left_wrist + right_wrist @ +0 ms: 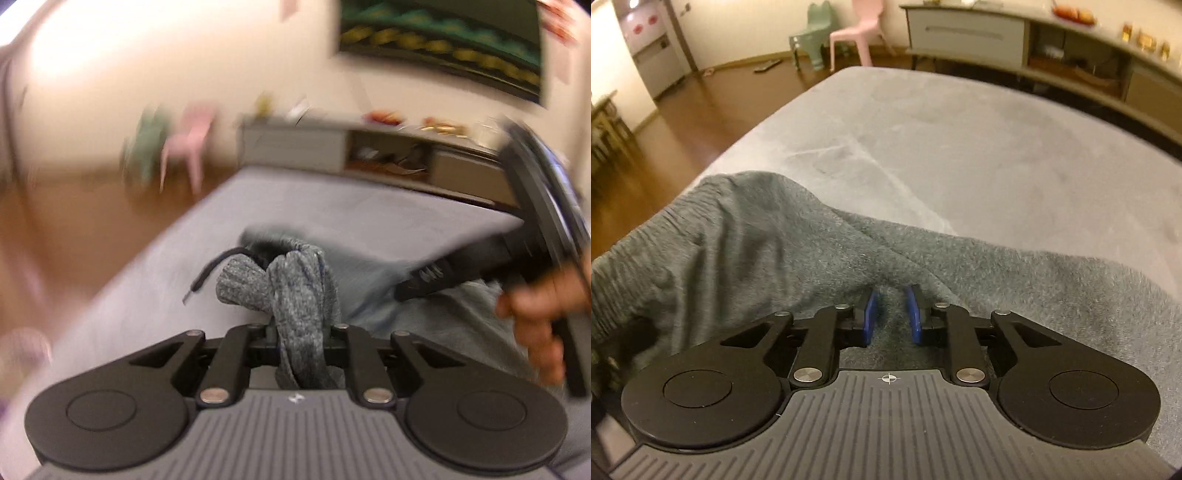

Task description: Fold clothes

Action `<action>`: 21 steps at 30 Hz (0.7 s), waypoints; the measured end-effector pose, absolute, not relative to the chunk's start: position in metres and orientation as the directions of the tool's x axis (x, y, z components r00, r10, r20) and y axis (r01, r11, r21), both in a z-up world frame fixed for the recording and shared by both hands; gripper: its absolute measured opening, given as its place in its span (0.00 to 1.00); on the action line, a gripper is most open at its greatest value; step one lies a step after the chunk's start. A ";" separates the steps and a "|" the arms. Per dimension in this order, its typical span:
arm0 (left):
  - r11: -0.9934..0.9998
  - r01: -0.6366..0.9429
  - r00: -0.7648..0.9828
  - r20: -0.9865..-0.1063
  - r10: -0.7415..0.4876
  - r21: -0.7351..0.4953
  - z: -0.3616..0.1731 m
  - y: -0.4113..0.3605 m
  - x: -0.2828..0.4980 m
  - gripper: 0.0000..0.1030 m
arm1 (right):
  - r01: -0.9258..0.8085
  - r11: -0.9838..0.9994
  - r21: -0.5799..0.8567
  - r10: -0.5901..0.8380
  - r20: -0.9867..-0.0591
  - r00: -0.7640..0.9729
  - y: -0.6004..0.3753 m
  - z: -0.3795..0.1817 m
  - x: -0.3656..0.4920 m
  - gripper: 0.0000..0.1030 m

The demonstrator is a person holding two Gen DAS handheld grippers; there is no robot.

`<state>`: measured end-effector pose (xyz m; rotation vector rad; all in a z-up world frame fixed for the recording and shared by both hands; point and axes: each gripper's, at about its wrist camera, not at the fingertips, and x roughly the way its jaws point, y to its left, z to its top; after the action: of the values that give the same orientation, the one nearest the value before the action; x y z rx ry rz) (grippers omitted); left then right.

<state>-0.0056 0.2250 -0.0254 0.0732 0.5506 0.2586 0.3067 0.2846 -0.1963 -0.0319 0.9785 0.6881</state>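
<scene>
Bunched grey garment (295, 291) is clamped by the left gripper (301, 332) above the bed (960, 147); fabric is barely held between the right gripper (892, 314)'s parted pads, so slippage is risked.

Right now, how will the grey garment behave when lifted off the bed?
Probably floppy: the grey garment bunches and droops where the left tool pinches it. Likely sags between tools, as its folds suggest. Its knit surface looks grippy, so slipping seems unlikely.
</scene>
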 end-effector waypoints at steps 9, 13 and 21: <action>0.774 0.270 0.873 -0.484 0.054 0.573 -0.072 0.062 -0.031 0.13 | -0.255 0.639 0.726 0.758 -0.539 0.366 0.119 -0.216 0.285 0.64; 0.742 0.288 0.862 -0.501 0.074 0.605 -0.084 0.056 -0.031 0.14 | -0.154 0.541 0.827 0.804 -0.455 0.383 0.081 -0.231 0.278 0.72; 0.716 0.307 0.869 -0.492 0.058 0.627 -0.088 0.051 -0.032 0.19 | -0.450 0.601 0.661 0.799 -0.505 0.326 0.122 -0.193 0.254 0.89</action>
<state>-0.0321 0.0511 -0.0882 0.7679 0.5115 -0.1449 0.2538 0.1222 -0.1926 0.4436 0.9142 0.8539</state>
